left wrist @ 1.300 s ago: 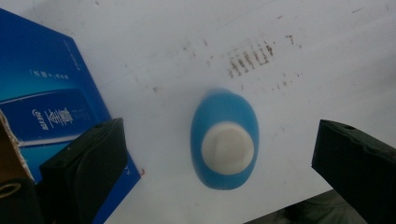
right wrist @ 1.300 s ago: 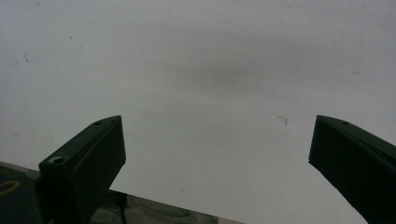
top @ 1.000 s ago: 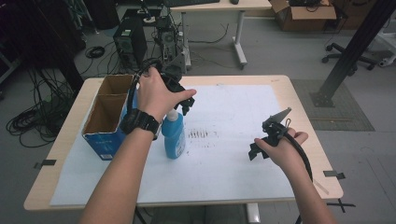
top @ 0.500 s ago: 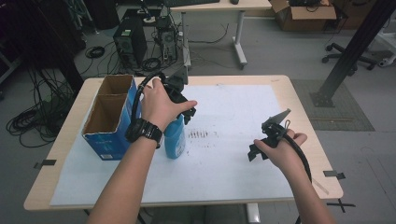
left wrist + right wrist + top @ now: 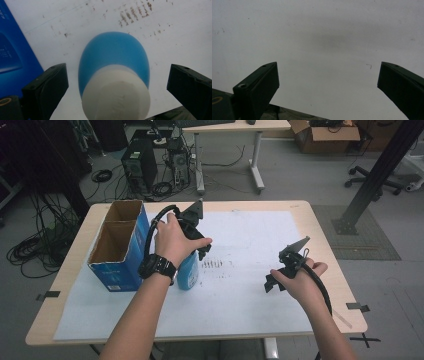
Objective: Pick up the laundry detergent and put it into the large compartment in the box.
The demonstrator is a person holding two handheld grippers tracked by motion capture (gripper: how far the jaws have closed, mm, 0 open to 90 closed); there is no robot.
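Hovering directly over the blue bottle [image 5: 113, 58], the left gripper [image 5: 196, 227] looks straight down its length, with the white cap [image 5: 116, 96] sitting low in the centre of the left gripper view between the two black fingers [image 5: 46, 91]. Those fingers stand wide apart and hold nothing; there is bare gap on each side of the cap. In the high view the bottle [image 5: 188, 270] stands upright left of centre, on the white sheet [image 5: 250, 295] that covers the table [image 5: 320, 225], just beside the open blue cardboard box [image 5: 116, 245]. The step in hand appears to be a top-down grasp of the bottle. To do it well, the hand should probably come down with the cap kept midway between the fingers, and close only once the pads are level with the cap or the neck under it, so the squeeze lands evenly and does not tip the bottle toward the box. The finger on the box side has little room, so a straight descent matters. Toward the lower right of the high view, the right gripper [image 5: 287, 265] is held above the sheet, well apart from the bottle; its fingers [image 5: 257, 87] are likewise spread wide with nothing between them but the white sheet below.
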